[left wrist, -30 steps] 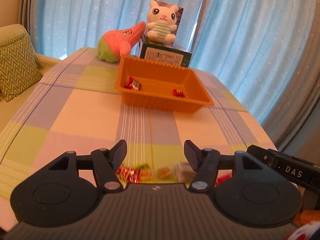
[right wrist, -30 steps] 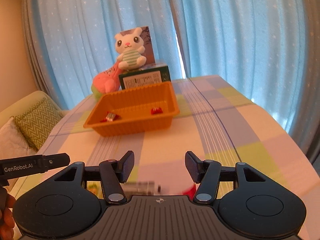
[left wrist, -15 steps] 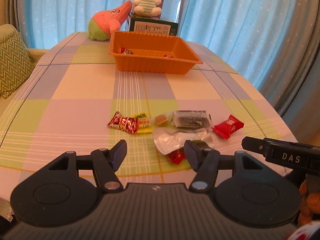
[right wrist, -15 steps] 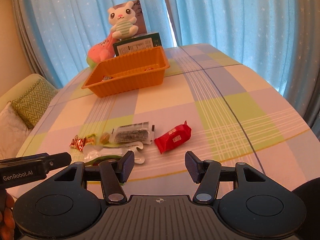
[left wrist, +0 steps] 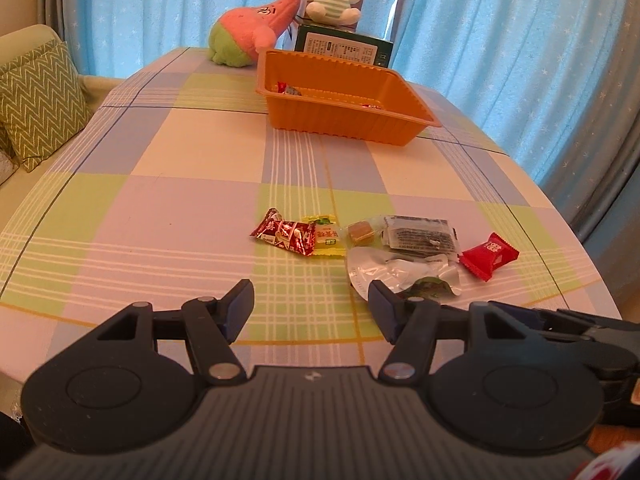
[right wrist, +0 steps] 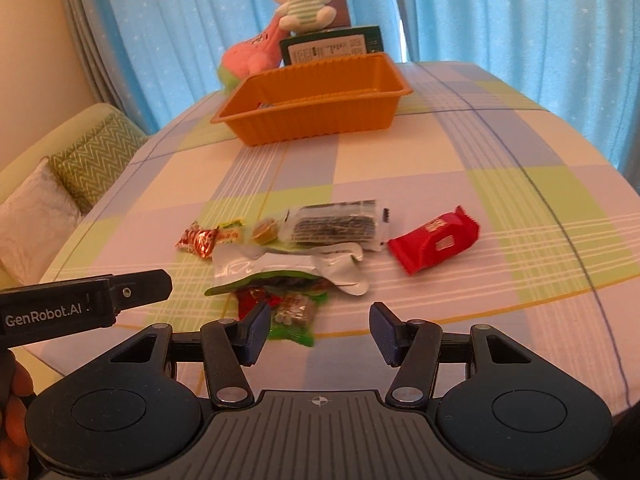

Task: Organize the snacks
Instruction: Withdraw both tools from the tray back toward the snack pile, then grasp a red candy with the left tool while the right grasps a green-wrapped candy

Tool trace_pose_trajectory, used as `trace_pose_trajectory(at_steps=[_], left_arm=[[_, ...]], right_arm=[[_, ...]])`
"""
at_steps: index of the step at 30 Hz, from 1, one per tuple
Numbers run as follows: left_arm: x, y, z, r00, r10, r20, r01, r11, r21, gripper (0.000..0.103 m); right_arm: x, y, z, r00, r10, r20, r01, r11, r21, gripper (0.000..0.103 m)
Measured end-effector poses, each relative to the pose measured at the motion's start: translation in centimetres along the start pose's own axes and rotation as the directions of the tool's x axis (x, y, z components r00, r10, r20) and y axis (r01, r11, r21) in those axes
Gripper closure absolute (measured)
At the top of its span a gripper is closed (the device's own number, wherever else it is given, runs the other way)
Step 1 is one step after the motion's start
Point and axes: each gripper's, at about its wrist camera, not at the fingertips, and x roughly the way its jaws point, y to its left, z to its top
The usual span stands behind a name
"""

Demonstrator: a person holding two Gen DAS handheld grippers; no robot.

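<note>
Both hands have dipped toward the snacks (right wrist: 304, 248), which now lie in plain sight. Left gripper (left wrist: 311, 306) and right gripper (right wrist: 317, 330) gape half-wide, empty. The orange tray (right wrist: 316, 118) sits at twelve o'clock; picking can begin.

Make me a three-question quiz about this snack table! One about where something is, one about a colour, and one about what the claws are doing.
1. Where does the white bunny toy sit?
A. on the green box behind the tray
B. inside the tray
C. among the snacks

2. What colour is the tray?
A. blue
B. orange
C. white

3. What are the two claws doing?
A. both squeeze a snack
B. one holds the tray
C. both are open and hold nothing

Answers:
1 A: the bunny rests on top of the green box, beyond the tray.
2 B: its ribbed walls are orange.
3 C: the left claw and right claw each show a bare gap between their fingers, with the snack pile lying on the tablecloth ahead.
</note>
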Motion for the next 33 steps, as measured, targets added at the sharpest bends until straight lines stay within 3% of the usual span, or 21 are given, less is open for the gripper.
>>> trace_pose_trajectory(at_steps=[10, 16, 29, 33], left_arm=[[0.4, 1.2, 0.0, 1.0, -0.005, -0.003, 0.005, 0.999, -0.054, 0.043], [0.7, 1.0, 0.0, 1.0, -0.014, -0.009, 0.013, 0.999, -0.047, 0.043], [2.1, 0.2, -0.5, 0.996, -0.063, -0.068, 0.062, 0.998, -0.011, 0.043], [3.1, -0.1, -0.5, 0.992, -0.084, -0.097, 0.086, 0.996, 0.016, 0.043]], right_arm=[[2.5, 1.0, -0.1, 1.0, -0.014, -0.02, 0.014, 0.999, -0.042, 0.065], [2.8, 1.1, 0.1, 1.0, -0.019, -0.023, 0.018, 0.998, -0.066, 0.081], [4.2, 0.0, 1.9, 0.999, 0.046, -0.017, -0.047, 0.998, -0.044, 0.082], [3.6, -0.6, 1.5, 0.999, 0.007, -0.031, -0.009, 0.999, -0.051, 0.082]])
